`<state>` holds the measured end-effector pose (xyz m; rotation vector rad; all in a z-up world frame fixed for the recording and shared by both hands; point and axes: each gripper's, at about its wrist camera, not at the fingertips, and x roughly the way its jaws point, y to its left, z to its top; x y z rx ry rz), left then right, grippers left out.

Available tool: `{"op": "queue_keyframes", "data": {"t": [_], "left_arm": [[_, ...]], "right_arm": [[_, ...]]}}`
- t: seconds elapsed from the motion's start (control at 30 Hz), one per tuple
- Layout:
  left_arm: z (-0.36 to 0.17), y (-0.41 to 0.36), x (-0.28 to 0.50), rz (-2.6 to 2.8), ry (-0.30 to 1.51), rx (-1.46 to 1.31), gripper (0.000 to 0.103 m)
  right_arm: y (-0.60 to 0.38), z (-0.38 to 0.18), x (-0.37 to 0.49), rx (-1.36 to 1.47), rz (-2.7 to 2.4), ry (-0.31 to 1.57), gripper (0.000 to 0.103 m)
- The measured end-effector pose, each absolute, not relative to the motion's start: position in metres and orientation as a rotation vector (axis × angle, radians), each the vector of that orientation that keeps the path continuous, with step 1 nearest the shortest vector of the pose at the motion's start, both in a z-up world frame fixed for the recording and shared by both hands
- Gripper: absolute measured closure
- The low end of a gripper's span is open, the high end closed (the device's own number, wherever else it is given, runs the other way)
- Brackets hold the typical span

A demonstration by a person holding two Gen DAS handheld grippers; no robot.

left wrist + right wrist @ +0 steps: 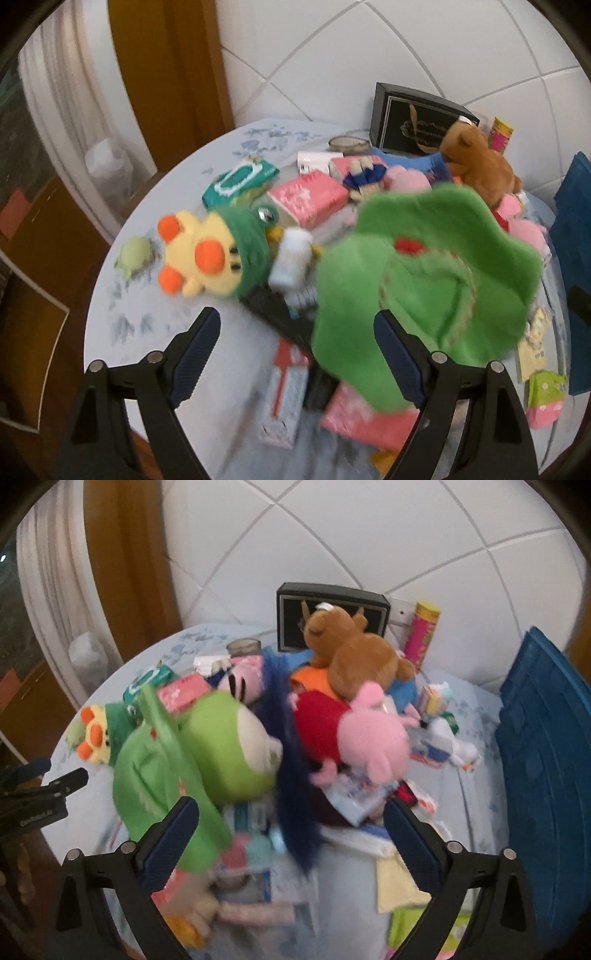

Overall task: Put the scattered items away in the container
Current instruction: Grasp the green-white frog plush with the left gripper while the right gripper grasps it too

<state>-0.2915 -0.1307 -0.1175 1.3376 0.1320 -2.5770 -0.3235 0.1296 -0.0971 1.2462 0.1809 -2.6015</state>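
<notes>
A round table (pixel 147 325) holds a pile of scattered items. A green plush (pixel 424 266) sits close in front of my open left gripper (pixel 295 332), overlapping its right finger; contact is unclear. In the right wrist view the same green plush (pixel 207 746) lies beside the left finger of my open right gripper (pixel 288 819). A pink pig plush in red (pixel 362 734), a brown plush (pixel 354 657) and a dark blue furry strip (pixel 291 782) lie ahead. A blue container (pixel 546 757) stands at the right. A yellow plush in a green hood (pixel 214 247) lies left.
Pink tissue packs (pixel 310 195), a green wipes pack (pixel 236 181), a white bottle (pixel 291 258), a black framed box (pixel 417 122) and a pink tube (pixel 423 635) crowd the table. A tiled wall is behind. A wooden door frame (pixel 166 74) is at the left.
</notes>
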Motion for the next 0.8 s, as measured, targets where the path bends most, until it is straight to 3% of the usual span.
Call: {"op": "queue_keyframes", "data": {"t": [0.07,0.1,0.27,0.37,0.43,0.5,0.53,0.6,0.7,0.8], "left_arm": [[-0.117,-0.144,-0.313,-2.595,0.125,1.353,0.018],[-0.117,-0.150,-0.324,-2.604,0.122,1.364,0.018],[-0.130,-0.167,-0.378,-2.634,0.095,1.470,0.018],[-0.151,-0.165,-0.403,-2.634,0.097,1.572,0.018],[-0.166,-0.160,-0.414,-2.633,0.105,1.635,0.018],[-0.179,-0.150,-0.420,-2.644,0.111,1.706,0.041],[-0.186,-0.144,-0.420,-2.652,0.112,1.748,0.046],[-0.194,-0.130,-0.414,-2.678,0.094,1.791,0.066],[-0.192,-0.118,-0.400,-2.713,0.048,1.771,0.075],[-0.184,-0.108,-0.379,-2.740,0.012,1.733,0.076]], "right_arm": [[0.115,-0.097,-0.343,1.267,-2.613,0.152,0.029],[0.108,-0.097,-0.353,1.280,-2.614,0.136,0.030],[0.076,-0.101,-0.403,1.343,-2.624,0.087,0.029],[0.061,-0.116,-0.432,1.407,-2.613,0.068,0.020],[0.054,-0.134,-0.449,1.475,-2.601,0.085,0.019],[0.053,-0.153,-0.456,1.553,-2.563,0.095,0.021],[0.055,-0.160,-0.455,1.576,-2.547,0.087,0.023],[0.063,-0.162,-0.447,1.587,-2.532,0.053,0.027],[0.073,-0.157,-0.430,1.572,-2.524,0.043,0.028],[0.082,-0.152,-0.408,1.545,-2.520,0.030,0.028]]}}
